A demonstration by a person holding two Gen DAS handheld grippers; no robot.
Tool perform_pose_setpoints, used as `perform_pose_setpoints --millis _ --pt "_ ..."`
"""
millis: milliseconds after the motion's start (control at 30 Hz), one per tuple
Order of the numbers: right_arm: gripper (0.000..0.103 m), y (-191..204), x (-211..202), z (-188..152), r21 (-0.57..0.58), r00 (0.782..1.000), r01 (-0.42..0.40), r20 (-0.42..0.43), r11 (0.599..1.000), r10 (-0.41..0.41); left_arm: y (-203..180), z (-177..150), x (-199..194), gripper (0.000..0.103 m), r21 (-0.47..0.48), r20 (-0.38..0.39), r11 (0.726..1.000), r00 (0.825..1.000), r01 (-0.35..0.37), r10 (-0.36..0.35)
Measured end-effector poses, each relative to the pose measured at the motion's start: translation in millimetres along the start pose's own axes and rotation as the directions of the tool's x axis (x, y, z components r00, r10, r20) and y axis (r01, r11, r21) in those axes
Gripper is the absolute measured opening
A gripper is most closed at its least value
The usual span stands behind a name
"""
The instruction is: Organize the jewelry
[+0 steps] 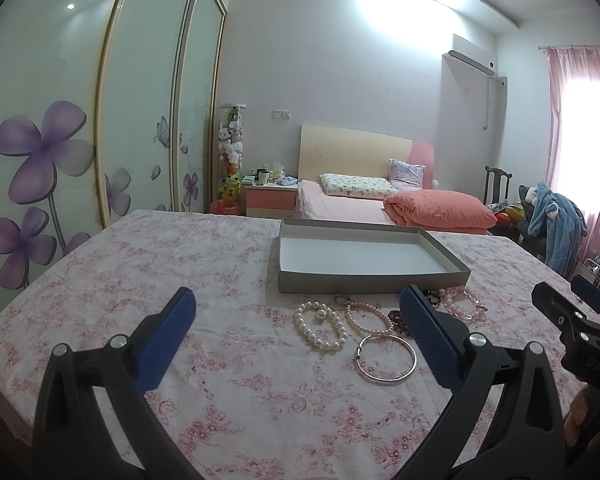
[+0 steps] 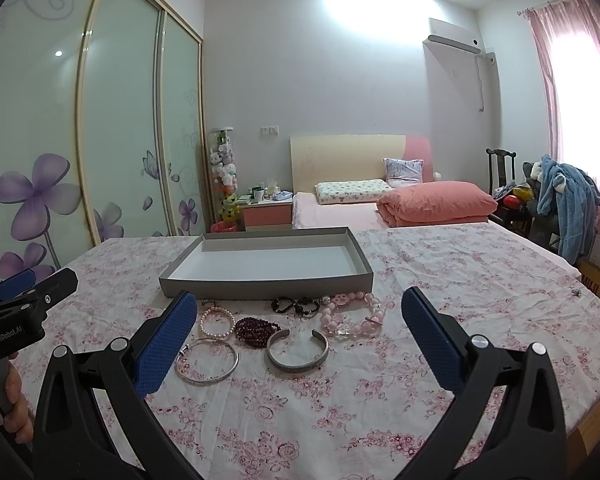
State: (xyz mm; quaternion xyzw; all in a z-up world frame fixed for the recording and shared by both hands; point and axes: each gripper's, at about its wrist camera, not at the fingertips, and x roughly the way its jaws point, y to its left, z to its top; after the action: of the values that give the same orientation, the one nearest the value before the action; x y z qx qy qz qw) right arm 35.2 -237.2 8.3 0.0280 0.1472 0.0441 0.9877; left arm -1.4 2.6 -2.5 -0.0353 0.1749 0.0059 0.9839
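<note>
Grey cardboard forms a shallow tray (image 2: 260, 288) that sits empty toward the far side of a table covered in a pink floral cloth (image 2: 440, 264). The jewelry lies on the cloth just in front of the tray's near wall: a white pearl bracelet (image 1: 320, 326), a pink pearl bracelet (image 2: 217, 322), a thin silver bangle (image 2: 207, 361), dark red beads (image 2: 256, 330), an open silver cuff (image 2: 297, 351), black beads (image 2: 296, 306) and chunky pink beads (image 2: 350, 316). The left gripper (image 1: 298, 340) and right gripper (image 2: 298, 340) both hover above the near cloth, jaws spread wide, holding nothing. No piece is in the tray yet. A good first pick is probably the rigid cuff; closing across its band, clear of neighbouring beads, should avoid dragging strands along.
</note>
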Motion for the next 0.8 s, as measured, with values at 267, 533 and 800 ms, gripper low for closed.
perform_pose_setpoints --millis 267,533,800 --pt "0.101 -1 1 -1 0.000 1.000 0.000 -0.003 1.000 0.000 1 -3 6 0.099 -0.004 -0.009 1.000 1.000 -0.001 0.001" --pt "0.101 -16 25 -12 0.029 0.993 -0.005 -0.115 1.000 0.008 4 -8 24 0.099 -0.005 -0.086 1.000 0.996 -0.022 0.021" --pt "0.096 -35 85 -30 0.083 0.912 0.019 -0.410 0.996 0.017 12 -18 60 0.099 -0.028 -0.246 0.999 0.969 -0.017 0.010"
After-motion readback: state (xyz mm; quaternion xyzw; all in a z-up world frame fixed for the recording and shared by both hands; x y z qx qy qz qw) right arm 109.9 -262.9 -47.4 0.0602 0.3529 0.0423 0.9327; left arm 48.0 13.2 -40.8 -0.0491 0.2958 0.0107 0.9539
